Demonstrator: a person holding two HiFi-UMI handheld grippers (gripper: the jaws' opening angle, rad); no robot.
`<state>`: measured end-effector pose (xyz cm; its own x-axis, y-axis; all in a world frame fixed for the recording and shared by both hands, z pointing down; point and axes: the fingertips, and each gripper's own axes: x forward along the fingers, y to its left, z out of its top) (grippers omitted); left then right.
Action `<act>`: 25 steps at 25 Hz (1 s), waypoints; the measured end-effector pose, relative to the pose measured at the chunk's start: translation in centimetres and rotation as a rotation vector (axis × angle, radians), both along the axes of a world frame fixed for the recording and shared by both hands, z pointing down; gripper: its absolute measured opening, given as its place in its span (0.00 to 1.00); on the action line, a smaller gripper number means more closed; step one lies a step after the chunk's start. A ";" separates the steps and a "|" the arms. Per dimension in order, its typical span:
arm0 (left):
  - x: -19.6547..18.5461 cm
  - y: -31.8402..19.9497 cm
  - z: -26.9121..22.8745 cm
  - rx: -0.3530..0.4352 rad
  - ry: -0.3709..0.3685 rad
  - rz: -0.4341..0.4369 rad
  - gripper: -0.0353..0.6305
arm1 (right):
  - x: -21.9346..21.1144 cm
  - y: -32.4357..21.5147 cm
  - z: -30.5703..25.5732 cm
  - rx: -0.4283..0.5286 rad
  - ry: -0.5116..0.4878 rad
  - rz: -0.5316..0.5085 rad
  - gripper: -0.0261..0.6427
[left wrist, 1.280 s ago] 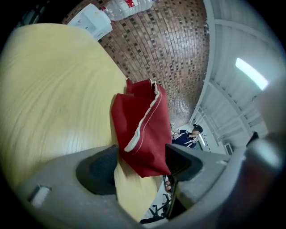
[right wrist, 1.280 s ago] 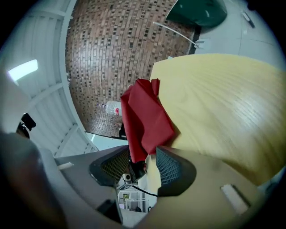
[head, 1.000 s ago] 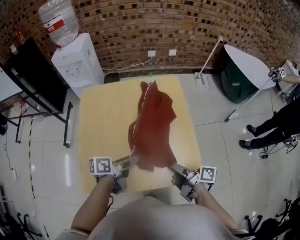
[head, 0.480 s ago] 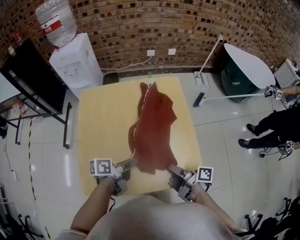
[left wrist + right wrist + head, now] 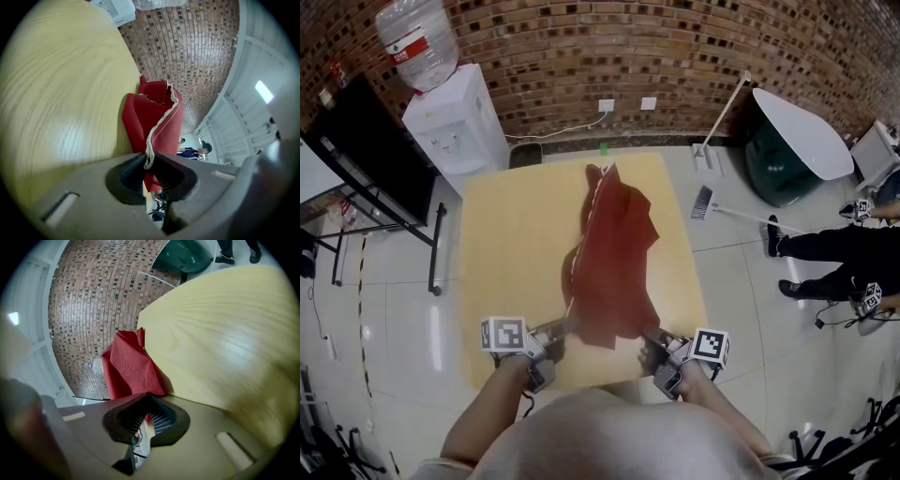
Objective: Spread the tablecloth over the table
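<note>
A red tablecloth [image 5: 614,253] with a white hem lies bunched in a long heap down the middle of the square wooden table [image 5: 506,244]. My left gripper [image 5: 565,328] is at the cloth's near left corner. In the left gripper view its jaws [image 5: 149,164] are closing and the pads pinch the white hem of the tablecloth [image 5: 150,112]. My right gripper [image 5: 649,336] is at the near right corner. In the right gripper view its jaws [image 5: 149,401] are closing with the corner of the tablecloth [image 5: 129,366] caught between the pads.
A white water dispenser [image 5: 455,117] stands beyond the table's far left corner, and a black stand [image 5: 375,150] is at the left. To the right are a green tub with a white lid [image 5: 792,141], a broom [image 5: 722,211] on the floor and a person's legs [image 5: 825,253].
Both grippers' jaws have closed onto the cloth's near edge; the right gripper edged in toward the corner. At the right, the broom came down to the floor and the person shifted.
</note>
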<state>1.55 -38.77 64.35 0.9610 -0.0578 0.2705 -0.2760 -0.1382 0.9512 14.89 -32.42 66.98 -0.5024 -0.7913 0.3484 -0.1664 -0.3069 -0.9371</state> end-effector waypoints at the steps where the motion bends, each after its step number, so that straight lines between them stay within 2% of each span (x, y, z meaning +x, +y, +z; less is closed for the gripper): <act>1: 0.0 0.0 -0.1 0.006 0.001 0.000 0.12 | 0.1 0.0 -0.1 0.006 0.010 0.001 0.05; 5: -0.1 -0.4 -0.9 0.062 -0.006 -0.002 0.11 | 0.7 -0.5 -1.4 0.048 0.068 -0.005 0.05; 9: -0.7 -1.0 -2.6 0.190 -0.040 0.002 0.10 | 1.4 -1.6 -4.3 0.130 0.174 -0.020 0.05; 15: -2.6 -2.9 -6.6 0.425 -0.121 -0.036 0.10 | 1.9 -3.9 -12.4 0.324 0.293 -0.051 0.05; 20: -3.6 -4.3 -11.3 0.540 -0.156 -0.082 0.10 | 2.2 -5.4 -19.1 0.473 0.348 -0.052 0.05; 25: -4.5 -5.8 -16.2 0.645 -0.156 -0.143 0.10 | 3.1 -6.7 -25.0 0.612 0.373 -0.029 0.05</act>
<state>-2.99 -44.53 48.14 0.8845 -0.3775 0.2741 -0.4609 -0.6165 0.6384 18.02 -39.14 41.99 -0.4602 -0.8878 -0.0012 -0.5090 0.2650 -0.8189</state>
